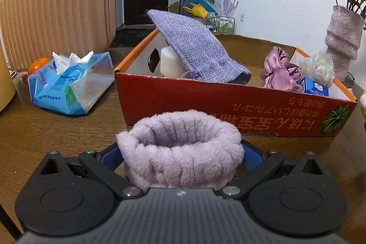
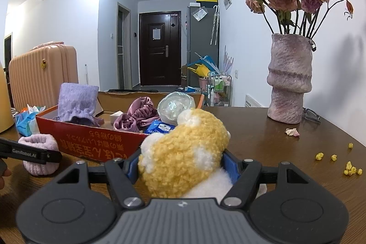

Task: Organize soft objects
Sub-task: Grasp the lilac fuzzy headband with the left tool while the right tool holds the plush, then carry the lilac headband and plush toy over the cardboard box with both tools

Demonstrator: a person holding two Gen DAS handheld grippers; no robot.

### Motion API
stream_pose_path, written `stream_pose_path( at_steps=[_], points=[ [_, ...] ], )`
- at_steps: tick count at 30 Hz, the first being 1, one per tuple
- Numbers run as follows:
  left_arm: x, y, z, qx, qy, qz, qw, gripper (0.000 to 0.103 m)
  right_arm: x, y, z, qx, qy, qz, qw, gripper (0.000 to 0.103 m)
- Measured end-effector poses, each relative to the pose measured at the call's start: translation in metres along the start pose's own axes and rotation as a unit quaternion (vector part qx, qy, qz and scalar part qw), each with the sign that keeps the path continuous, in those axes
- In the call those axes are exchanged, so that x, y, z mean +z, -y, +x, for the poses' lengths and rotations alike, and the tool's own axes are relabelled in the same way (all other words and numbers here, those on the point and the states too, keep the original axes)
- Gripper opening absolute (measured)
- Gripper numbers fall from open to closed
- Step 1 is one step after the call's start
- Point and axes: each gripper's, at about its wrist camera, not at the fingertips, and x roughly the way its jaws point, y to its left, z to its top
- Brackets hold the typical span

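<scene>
Left tool [image 1: 180, 152] grasps the fleece band [image 1: 180, 150]; right tool [image 2: 183, 166] grasps the plush toy [image 2: 183, 159], both before the box [image 1: 228, 104].

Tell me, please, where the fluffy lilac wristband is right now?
In the left wrist view the wristband sits low and central between the left claw, on the wooden table in front of the red box.
</scene>
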Motion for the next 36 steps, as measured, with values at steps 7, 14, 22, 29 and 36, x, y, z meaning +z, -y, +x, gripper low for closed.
stream_pose_path(
  at_steps=[7,14,22,29,36],
  points=[
    [-0.001,-0.001,0.000,-0.002,-0.002,0.000,1.0000,0.092,-0.001,-0.001,0.000,0.003,-0.002,-0.002,1.000,0.069],
    [-0.001,-0.003,-0.004,-0.007,0.003,-0.004,1.0000,0.063,-0.001,-0.002,0.001,0.003,-0.003,-0.006,1.000,0.069],
    [-0.003,-0.006,-0.012,0.002,0.013,-0.011,0.9999,0.043,-0.001,-0.002,0.000,0.001,-0.001,-0.006,1.000,0.069],
    [-0.007,-0.012,-0.024,0.020,0.031,-0.022,0.9991,0.039,-0.001,-0.003,-0.002,-0.002,0.006,-0.008,1.000,0.069],
    [-0.011,-0.012,-0.045,0.029,0.063,-0.026,0.9973,0.038,-0.001,-0.004,-0.008,-0.007,0.021,-0.007,1.000,0.069]
  ],
)
